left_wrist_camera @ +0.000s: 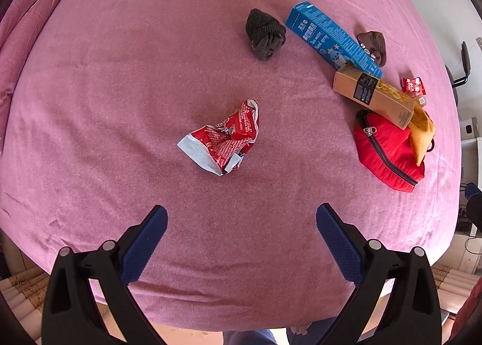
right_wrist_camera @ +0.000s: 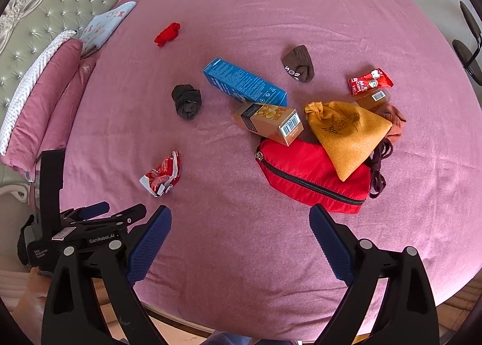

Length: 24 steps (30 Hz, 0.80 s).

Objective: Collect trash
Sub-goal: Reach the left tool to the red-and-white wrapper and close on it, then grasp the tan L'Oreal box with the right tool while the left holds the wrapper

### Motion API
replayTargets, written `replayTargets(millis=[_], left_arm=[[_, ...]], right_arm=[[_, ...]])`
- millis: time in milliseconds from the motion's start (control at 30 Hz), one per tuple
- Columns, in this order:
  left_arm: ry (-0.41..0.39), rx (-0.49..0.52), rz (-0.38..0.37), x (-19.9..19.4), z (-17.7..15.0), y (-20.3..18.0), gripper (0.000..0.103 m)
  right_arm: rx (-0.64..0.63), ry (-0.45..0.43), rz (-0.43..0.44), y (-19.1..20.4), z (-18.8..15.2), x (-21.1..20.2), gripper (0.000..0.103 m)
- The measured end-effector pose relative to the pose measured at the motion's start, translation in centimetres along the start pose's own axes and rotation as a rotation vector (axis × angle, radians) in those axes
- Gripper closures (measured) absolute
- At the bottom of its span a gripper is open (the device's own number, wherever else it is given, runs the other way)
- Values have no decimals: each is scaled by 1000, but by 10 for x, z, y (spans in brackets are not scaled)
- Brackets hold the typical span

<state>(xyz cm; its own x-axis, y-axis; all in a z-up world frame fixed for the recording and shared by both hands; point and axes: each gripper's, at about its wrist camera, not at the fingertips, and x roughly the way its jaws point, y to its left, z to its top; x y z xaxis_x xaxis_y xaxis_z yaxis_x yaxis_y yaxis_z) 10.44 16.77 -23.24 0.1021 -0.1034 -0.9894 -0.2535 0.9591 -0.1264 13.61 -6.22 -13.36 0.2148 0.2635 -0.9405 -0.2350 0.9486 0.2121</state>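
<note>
A crumpled red and white wrapper (left_wrist_camera: 224,137) lies on the pink bed; it also shows in the right wrist view (right_wrist_camera: 162,174). A blue carton (left_wrist_camera: 331,36) (right_wrist_camera: 244,83), a tan snack box (left_wrist_camera: 373,95) (right_wrist_camera: 269,122) and a small red candy packet (left_wrist_camera: 414,86) (right_wrist_camera: 370,81) lie to the right. My left gripper (left_wrist_camera: 241,221) is open and empty, hovering short of the wrapper. My right gripper (right_wrist_camera: 241,221) is open and empty above the bed's near part. The left gripper's body (right_wrist_camera: 78,230) shows at the lower left of the right wrist view.
A red zip pouch (right_wrist_camera: 313,176), an orange cloth bag (right_wrist_camera: 349,131), a dark rolled sock (right_wrist_camera: 186,101), a brown sock (right_wrist_camera: 299,63) and a red rolled sock (right_wrist_camera: 167,33) lie on the bed. Pillows (right_wrist_camera: 45,98) and a headboard (right_wrist_camera: 39,22) are at the left. The bed edge (right_wrist_camera: 241,324) is near.
</note>
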Motion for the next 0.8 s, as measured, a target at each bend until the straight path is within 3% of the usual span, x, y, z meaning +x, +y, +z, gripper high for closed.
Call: replayTargets(millis=[367, 533, 633, 800], left_arm=[[70, 42, 20, 73, 33, -3, 9], [128, 50, 39, 102, 52, -8, 39], [145, 46, 79, 112, 61, -11, 43], [139, 4, 72, 106, 71, -16, 54]], right_arm=[[27, 32, -3, -21, 24, 53, 15], [21, 52, -5, -25, 34, 68, 15], [6, 53, -2, -26, 43, 73, 16], [-16, 44, 1, -32, 59, 75, 16]])
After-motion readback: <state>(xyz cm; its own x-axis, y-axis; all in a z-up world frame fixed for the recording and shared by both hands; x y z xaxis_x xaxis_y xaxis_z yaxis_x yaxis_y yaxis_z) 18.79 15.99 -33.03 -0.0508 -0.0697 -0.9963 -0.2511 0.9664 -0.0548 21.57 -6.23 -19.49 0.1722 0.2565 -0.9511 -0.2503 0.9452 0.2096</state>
